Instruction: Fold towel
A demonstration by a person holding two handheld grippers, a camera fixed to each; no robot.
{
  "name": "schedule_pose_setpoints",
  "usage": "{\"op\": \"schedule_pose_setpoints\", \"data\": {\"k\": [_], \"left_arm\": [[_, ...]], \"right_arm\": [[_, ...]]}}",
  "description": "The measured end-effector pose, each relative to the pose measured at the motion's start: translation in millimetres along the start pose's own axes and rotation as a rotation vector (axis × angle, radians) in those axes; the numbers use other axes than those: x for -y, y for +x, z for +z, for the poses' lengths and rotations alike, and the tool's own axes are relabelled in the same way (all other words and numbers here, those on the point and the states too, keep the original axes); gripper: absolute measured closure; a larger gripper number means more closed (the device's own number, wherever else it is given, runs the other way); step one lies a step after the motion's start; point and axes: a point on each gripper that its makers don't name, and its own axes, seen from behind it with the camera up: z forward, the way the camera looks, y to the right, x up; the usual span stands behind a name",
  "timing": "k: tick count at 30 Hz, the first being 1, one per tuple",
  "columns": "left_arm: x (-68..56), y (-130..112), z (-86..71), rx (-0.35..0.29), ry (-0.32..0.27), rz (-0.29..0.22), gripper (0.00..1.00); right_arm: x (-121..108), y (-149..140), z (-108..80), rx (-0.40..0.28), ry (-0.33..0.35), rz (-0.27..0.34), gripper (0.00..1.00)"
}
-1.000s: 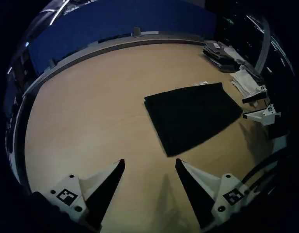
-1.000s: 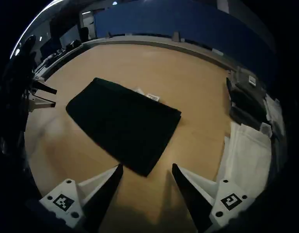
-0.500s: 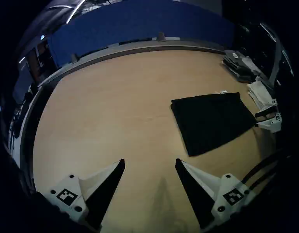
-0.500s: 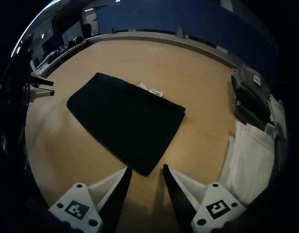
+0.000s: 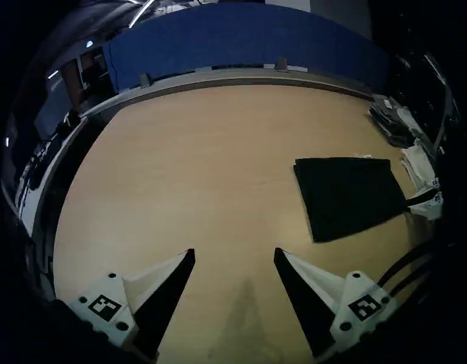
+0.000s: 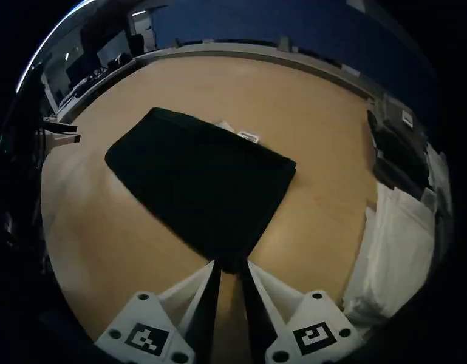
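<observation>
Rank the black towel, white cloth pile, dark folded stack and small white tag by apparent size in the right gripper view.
1. black towel
2. white cloth pile
3. dark folded stack
4. small white tag
Pile versus stack is unsure: both lie at the warped edge.

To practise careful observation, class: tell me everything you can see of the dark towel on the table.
The towel is dark, nearly black, soft-looking cloth, folded into a flat rectangle lying on the wooden table. A small white tag peeks out at its far edge. The right gripper has its fingers either side of the near corner; whether they pinch it is unclear.
</observation>
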Motion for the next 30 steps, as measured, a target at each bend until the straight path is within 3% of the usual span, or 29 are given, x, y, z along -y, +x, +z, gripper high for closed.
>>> {"op": "schedule_pose_setpoints", "data": {"k": [5, 11, 20, 30], "left_arm": [[4.3, -2, -2.9, -0.003, 0.011, -0.038, 0.03], [6.8, -4, -5.5, -0.005, 0.018, -0.042, 0.03], [11.8, -5, -7.4, -0.007, 0.026, -0.046, 0.03], [16.6, -6, -9.4, -0.009, 0.032, -0.039, 0.03]], "right_arm": [[0, -1, 3.1, 0.004, 0.002, 0.001, 0.89], [-1, 0, 3.0, 0.003, 0.011, 0.015, 0.95], [-2, 8, -5.5, -0.023, 0.004, 0.011, 0.97], [-5, 36, -21.7, -0.094, -0.008, 0.025, 0.98]]}}
